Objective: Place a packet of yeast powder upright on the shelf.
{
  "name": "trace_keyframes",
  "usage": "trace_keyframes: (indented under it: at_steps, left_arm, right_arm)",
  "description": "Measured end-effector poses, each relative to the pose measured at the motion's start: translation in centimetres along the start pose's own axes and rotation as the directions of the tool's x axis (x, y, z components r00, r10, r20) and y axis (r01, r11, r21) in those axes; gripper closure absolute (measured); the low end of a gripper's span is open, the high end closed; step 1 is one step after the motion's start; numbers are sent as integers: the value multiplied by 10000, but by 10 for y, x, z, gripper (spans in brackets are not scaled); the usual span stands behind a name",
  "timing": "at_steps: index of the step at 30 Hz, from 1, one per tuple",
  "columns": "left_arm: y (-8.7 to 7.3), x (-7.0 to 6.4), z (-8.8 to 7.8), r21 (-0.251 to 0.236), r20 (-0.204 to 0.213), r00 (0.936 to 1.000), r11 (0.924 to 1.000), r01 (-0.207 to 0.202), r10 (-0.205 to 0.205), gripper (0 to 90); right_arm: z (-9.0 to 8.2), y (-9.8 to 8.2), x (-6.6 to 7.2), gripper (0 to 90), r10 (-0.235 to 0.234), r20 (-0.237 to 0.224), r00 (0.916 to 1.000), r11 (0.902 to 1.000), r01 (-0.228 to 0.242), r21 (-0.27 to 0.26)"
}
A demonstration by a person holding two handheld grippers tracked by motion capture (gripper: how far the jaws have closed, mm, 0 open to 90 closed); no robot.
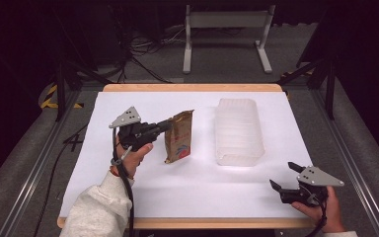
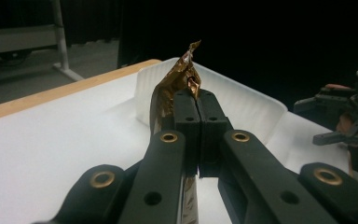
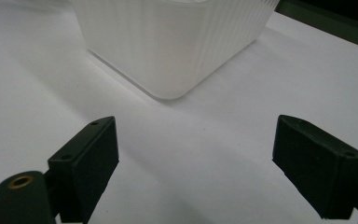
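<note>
- one brown, crinkled foil snack bag with a red and blue print [image 1: 179,137] hung above the white-covered bench [image 1: 143,187], pinched near its top corner by the left tongs [image 1: 168,125].
- in the left gripper view the left tongs [image 2: 196,95] had their two black pads pressed together on the bag's [image 2: 179,77] gold-brown upper edge, with the twisted tip of the foil sticking up above them.
- one translucent white ribbed plastic tub [image 1: 239,131] stood on the bench just to the right of the bag; in the high view a narrow strip of bench showed between the two, and nothing lay in that strip.
- in the left gripper view the tub [image 2: 247,100] sat right behind the bag.
- the right tongs [image 1: 284,176] were near the bench's front right corner, well apart from the bag, jaws wide apart and holding nothing.
- in the right gripper view the right tongs [image 3: 196,163] pointed at the tub's [image 3: 177,42] rounded near corner, with bare white bench between.
- count: one bag, one tub, two tongs.
- the left hand [image 1: 134,157] came up from a pale grey sleeve [image 1: 98,210], wrapped around the gripper's handle, with the tongs pointing level toward the right.
- the right hand [image 1: 323,207] was low at the bench's front edge, its tongs aimed toward the left and away from the person.
- behind the bench one white metal frame [image 1: 227,29] stood on the floor.
</note>
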State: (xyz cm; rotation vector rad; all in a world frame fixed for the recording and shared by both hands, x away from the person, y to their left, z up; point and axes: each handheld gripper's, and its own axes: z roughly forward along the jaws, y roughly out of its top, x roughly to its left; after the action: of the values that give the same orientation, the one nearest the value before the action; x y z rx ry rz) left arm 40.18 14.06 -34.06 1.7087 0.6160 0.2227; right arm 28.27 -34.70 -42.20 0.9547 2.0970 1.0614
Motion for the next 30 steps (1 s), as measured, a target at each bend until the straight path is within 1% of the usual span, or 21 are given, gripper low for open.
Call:
trace_keyframes:
  at_steps: [1, 3, 4, 5, 6, 9, 12, 16, 17, 18, 20, 21, 25, 27, 28, 30]
  left_arm:
    - [0, -1, 0, -25, 2, 10000, 10000, -47, 47, 893]
    - [1, -1, 0, -74, 160, 9998, 9999, -83, 84, 893]
    - [2, -2, 0, -95, 138, 9998, 9999, -105, 106, 893]
    - [3, -2, 1, -86, 282, 9995, 9999, -120, 123, 893]
    - [3, -3, 1, -71, 279, 9994, 9998, -210, 211, 893]
    - [6, -3, 0, -176, 351, 9991, 9995, -248, 254, 893]
    - [9, -3, 4, -297, 501, 9986, 9995, -142, 157, 893]
    - [15, -6, 12, -346, 722, 9969, 9990, -290, 314, 893]
    - [15, -6, 12, -346, 722, 9969, 9990, -290, 314, 893]
    - [19, -8, 18, -373, 867, 9954, 9986, -368, 400, 892]
    - [21, -9, 21, -372, 929, 9947, 9985, -409, 442, 892]
    - [25, -12, 28, -353, 1057, 9927, 9979, -549, 583, 893]
    - [35, -17, 38, -347, 1232, 9898, 9971, -674, 712, 892]
    - [39, -19, 42, -360, 1240, 9893, 9967, -724, 763, 892]
    - [42, -20, 43, -395, 1308, 9889, 9971, -657, 703, 892]
    - [46, -22, 46, -428, 1363, 9875, 9963, -743, 795, 892]
  right_arm:
    - [0, 0, 0, 149, 10, -1, 10000, 10000, -10, -17]
    - [0, 0, 0, 149, -14, 6, 10000, 10000, 14, -24]
    - [0, 0, 0, 148, -10, -7, 10000, 10000, 10, -36]
    - [0, 1, 0, 148, -9, -4, 10000, 10000, 9, -42]
    - [0, 1, 0, 148, 1, -5, 10000, 10000, -1, -45]
    - [0, 1, 0, 148, 26, -24, 10000, 10000, -26, -64]
    - [0, 0, 0, 148, 41, -56, 10000, 10000, -41, -52]
    - [0, 0, 0, 146, 10, -110, 9999, 10000, -10, -42]
    - [0, 0, -1, 146, 37, -121, 9999, 10000, -38, -69]
    - [0, 0, -1, 146, 39, -113, 9999, 10000, -40, -69]
    - [-1, 0, -1, 146, 68, -94, 9999, 10000, -69, -69]
    - [-1, 0, -1, 146, 79, -89, 9999, 9999, -79, -78]
    - [-2, -1, -1, 144, 61, -121, 9999, 9999, -62, -108]
    - [-3, -1, -2, 143, 72, -155, 9999, 9999, -74, -124]
    - [-3, -1, -2, 144, 68, -166, 9998, 9999, -70, -136]
    - [-3, -1, -2, 143, 65, -166, 9998, 9999, -68, -155]
